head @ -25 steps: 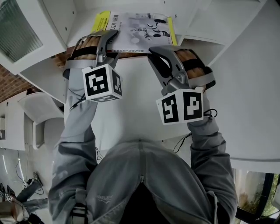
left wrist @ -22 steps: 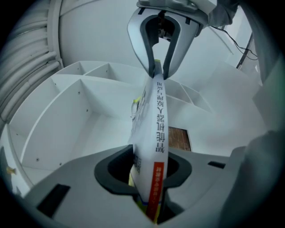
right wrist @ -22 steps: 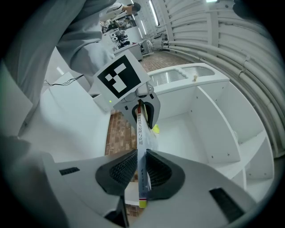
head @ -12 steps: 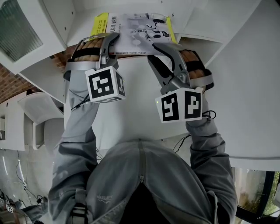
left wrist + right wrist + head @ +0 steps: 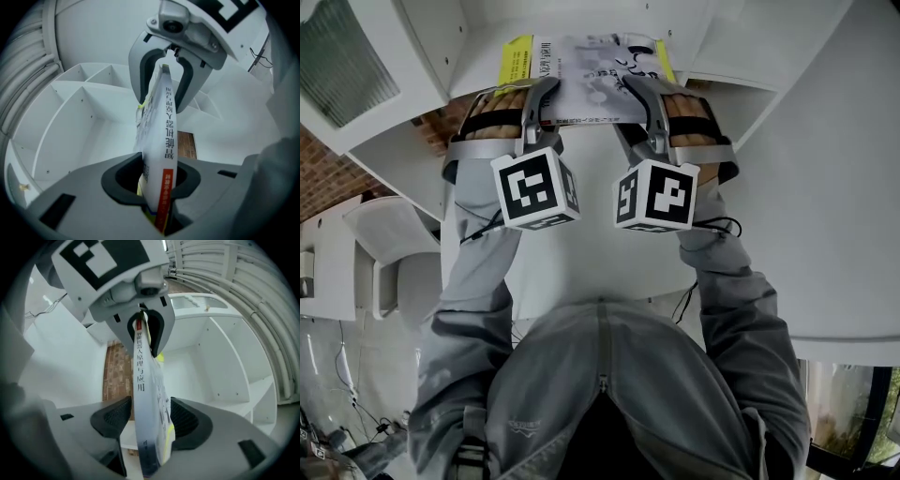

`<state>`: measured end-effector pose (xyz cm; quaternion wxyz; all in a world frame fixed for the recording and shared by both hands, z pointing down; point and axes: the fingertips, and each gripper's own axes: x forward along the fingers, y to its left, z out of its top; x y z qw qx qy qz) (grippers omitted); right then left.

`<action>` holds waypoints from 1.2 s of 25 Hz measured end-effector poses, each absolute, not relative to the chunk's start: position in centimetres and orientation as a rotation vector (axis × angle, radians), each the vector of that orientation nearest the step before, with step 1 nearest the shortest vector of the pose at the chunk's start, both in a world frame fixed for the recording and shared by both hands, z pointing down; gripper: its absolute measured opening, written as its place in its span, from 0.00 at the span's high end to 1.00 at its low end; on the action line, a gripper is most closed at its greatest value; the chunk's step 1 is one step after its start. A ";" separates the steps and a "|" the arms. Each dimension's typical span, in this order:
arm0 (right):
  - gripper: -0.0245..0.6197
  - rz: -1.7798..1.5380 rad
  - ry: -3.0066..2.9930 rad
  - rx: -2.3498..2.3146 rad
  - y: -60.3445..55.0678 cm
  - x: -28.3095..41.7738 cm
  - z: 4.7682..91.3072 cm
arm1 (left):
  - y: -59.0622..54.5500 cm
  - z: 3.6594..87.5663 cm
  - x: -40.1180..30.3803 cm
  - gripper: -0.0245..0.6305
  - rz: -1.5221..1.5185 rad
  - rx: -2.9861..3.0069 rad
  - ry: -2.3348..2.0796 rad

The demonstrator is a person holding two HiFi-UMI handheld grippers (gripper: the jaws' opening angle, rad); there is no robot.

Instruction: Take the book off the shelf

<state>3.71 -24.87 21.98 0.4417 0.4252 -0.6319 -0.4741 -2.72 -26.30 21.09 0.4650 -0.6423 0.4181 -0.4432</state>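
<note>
A thin book (image 5: 591, 67) with a white cover and yellow edge is held flat at the mouth of the white shelf (image 5: 422, 56), spine toward me. My left gripper (image 5: 539, 94) is shut on its left part. In the left gripper view the pads (image 5: 180, 180) pinch the book (image 5: 161, 140) near its red-marked spine end. My right gripper (image 5: 642, 92) reaches over the right part. Its jaws have just been opening and stand open, with the book (image 5: 147, 404) between the pads (image 5: 112, 416) and a gap on each side. Each gripper shows across the book from the other.
White shelf compartments (image 5: 79, 117) open behind the book, with dividers (image 5: 225, 357) to the right. A white tabletop (image 5: 581, 267) lies below the grippers. A white chair (image 5: 380, 253) and a brick surface (image 5: 328, 178) are at the left. My grey jacket (image 5: 600, 384) fills the bottom.
The right gripper has swung left and up toward the left one, and its jaws have spread off the book. The left gripper has edged slightly right, still on the book.
</note>
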 end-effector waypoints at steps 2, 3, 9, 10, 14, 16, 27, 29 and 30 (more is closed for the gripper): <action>0.56 -1.180 -1.529 1.112 -25.5 4.2 21.8 | -25.7 21.3 -2.7 0.81 -1.100 -1.575 1.027; 0.56 -1.182 -1.517 1.131 -25.7 4.4 21.8 | -25.4 21.5 -2.6 0.81 -1.106 -1.573 1.025; 0.80 -1.202 -1.507 1.136 -25.2 4.3 22.1 | -24.3 21.7 -2.6 0.81 -1.110 -1.552 1.042; 0.81 -1.209 -1.504 1.136 -25.1 4.3 22.2 | -24.1 21.7 -2.6 0.81 -1.109 -1.541 1.042; 0.82 -1.232 -1.489 1.132 -24.6 4.2 22.5 | -23.6 21.8 -2.7 0.81 -1.094 -1.508 1.043; 0.82 -1.239 -1.489 1.129 -24.2 4.1 22.6 | -23.2 22.0 -2.7 0.81 -1.094 -1.503 1.045; 0.82 -1.241 -1.498 1.113 -22.0 4.5 23.9 | -20.9 23.3 -2.3 0.82 -1.091 -1.483 1.053; 0.83 -1.236 -1.508 1.111 -21.8 4.6 24.0 | -20.6 23.2 -2.1 0.83 -1.089 -1.464 1.050; 0.83 -1.232 -1.515 1.108 -21.6 4.6 24.0 | -20.4 23.1 -2.1 0.83 -1.089 -1.451 1.048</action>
